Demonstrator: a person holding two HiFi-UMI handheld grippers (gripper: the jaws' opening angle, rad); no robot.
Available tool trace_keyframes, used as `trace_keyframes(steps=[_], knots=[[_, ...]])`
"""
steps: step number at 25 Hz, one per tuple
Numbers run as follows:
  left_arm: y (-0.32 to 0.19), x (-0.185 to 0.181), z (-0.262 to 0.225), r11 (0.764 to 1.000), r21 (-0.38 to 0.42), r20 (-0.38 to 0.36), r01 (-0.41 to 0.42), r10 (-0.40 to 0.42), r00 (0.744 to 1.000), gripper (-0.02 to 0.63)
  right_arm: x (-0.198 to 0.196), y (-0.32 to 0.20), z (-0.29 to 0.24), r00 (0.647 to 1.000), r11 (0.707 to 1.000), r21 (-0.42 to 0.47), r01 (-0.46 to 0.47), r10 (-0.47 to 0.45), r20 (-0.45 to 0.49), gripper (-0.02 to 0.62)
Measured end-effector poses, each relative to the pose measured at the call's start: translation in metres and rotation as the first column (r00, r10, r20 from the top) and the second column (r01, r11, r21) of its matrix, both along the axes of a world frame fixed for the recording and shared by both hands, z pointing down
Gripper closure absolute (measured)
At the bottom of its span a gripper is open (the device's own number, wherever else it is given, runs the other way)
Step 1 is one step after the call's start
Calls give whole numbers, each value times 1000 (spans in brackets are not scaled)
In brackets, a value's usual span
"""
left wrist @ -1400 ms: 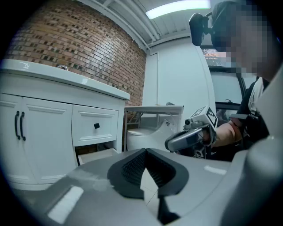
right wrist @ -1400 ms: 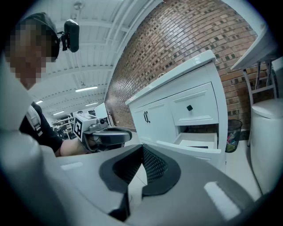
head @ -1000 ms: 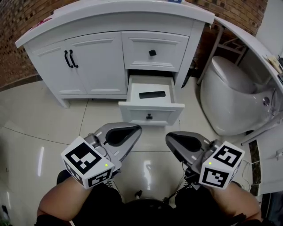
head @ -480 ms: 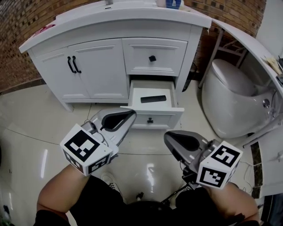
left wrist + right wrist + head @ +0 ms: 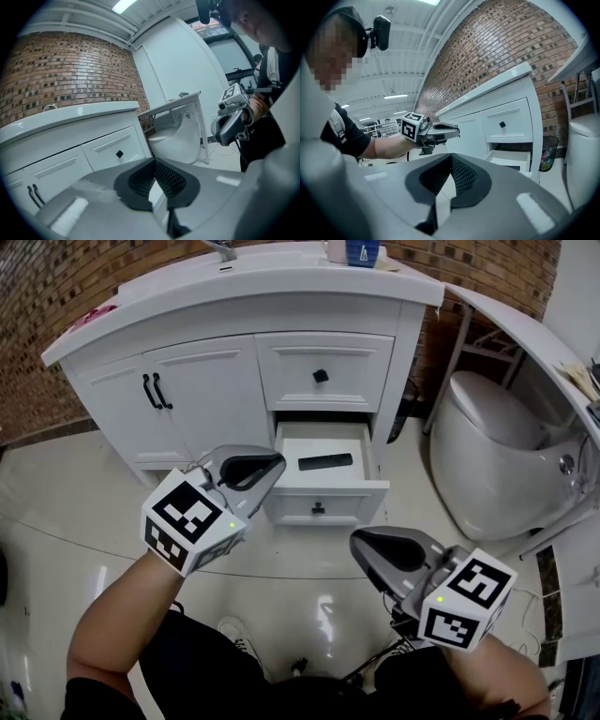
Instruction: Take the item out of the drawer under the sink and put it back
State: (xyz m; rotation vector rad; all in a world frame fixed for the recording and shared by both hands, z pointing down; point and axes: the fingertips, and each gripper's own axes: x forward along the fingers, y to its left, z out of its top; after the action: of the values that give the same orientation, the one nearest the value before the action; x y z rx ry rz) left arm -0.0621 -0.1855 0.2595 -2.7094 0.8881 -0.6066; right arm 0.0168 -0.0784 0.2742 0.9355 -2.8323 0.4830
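The lower drawer (image 5: pixel 322 505) of the white sink cabinet (image 5: pixel 187 399) stands pulled out. A flat black item (image 5: pixel 325 462) lies inside it on the white bottom. My left gripper (image 5: pixel 275 465) is shut and empty, raised just left of the drawer's front corner, its tip level with the item. My right gripper (image 5: pixel 358 540) is shut and empty too, lower and nearer to me, over the floor in front of the drawer. In the left gripper view the jaws (image 5: pixel 154 161) meet with nothing between them. The right gripper view (image 5: pixel 450 157) shows the same.
A closed upper drawer (image 5: pixel 323 371) with a black knob sits above the open one. A white toilet (image 5: pixel 487 456) stands to the right, under a white shelf (image 5: pixel 525 324). Cups (image 5: pixel 354 251) stand on the counter. The floor is glossy tile (image 5: pixel 84 521).
My left gripper has risen and moved forward to the drawer's left front corner. The right gripper stayed low in front of me. The cabinet now sits lower in view.
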Motion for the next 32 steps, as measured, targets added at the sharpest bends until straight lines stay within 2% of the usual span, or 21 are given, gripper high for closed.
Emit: trace_keyframes(steps=[4,5,10,14,18,22,25,29,32], knots=[[-25,7,13,1000,-5,88,5,-5,996,596,4,-6,4,1000,1000,-3,0,0,-16,592],[-31,9,16,1000,-8,108,2,-1,994,574,5,-7,6,1000,1000,-5,1,-1,-19,592],[-67,21,37,1000,1,212,-3,2,977,545,7,-10,13,1000,999,-35,14,-15,-23,592],[-93,38,60,998,-24,292,-63,67,954,531,3,-5,19,999,998,-56,39,-41,-32,592],[-113,55,79,991,-78,315,-113,132,940,531,0,-10,24,998,996,-66,56,-58,-31,592],[-131,72,102,987,-115,360,-117,151,921,530,1,-12,34,996,993,-95,71,-75,-41,592],[-147,78,120,982,-157,386,-106,160,909,502,1,-13,36,996,991,-105,82,-86,-38,592],[-168,83,147,976,-191,446,-105,181,877,481,4,-18,37,995,990,-115,87,-91,-30,592],[-176,89,163,967,-227,456,-116,211,864,471,5,-23,42,995,987,-132,89,-93,-24,592]])
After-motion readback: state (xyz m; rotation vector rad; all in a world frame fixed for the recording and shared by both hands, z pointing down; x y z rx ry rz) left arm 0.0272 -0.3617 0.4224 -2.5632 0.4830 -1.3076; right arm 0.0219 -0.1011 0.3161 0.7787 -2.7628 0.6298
